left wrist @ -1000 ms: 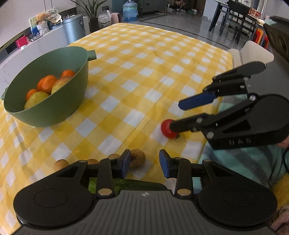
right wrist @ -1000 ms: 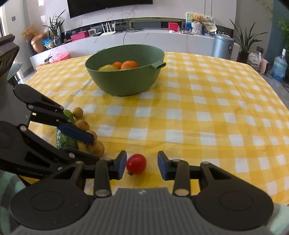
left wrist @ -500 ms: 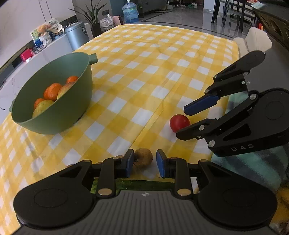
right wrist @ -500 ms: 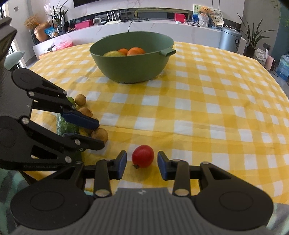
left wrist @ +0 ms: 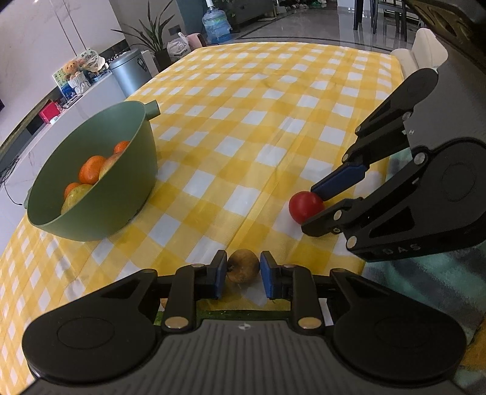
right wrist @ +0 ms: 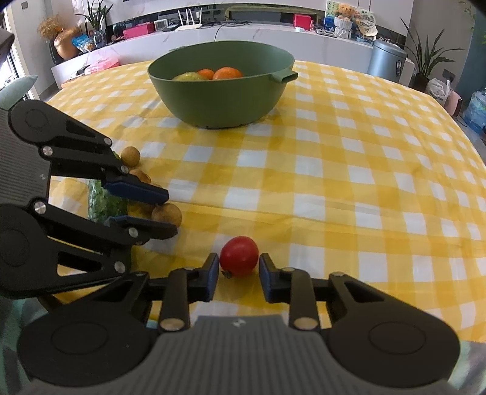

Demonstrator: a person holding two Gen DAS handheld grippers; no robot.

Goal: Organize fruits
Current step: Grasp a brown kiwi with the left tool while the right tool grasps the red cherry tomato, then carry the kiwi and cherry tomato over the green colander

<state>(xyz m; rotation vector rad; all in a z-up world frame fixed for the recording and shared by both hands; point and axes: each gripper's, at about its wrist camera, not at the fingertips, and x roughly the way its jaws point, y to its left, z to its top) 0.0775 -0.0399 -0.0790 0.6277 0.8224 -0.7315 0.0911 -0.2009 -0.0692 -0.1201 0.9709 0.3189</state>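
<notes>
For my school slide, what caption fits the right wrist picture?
Right gripper shut on a red tomato on the yellow checked tablecloth, green fruit bowl behind.

This is a home, an open living and dining room. The tabletop wears a yellow-and-white checked cloth and carries a green bowl of fruit. Beyond it, a long white marble-look counter along the far wall holds a router, a teddy bear, boxes and a brass-coloured vase. Potted plants, a grey pedal bin and a water-cooler bottle stand on the polished floor, with dining chairs farther off.
</notes>
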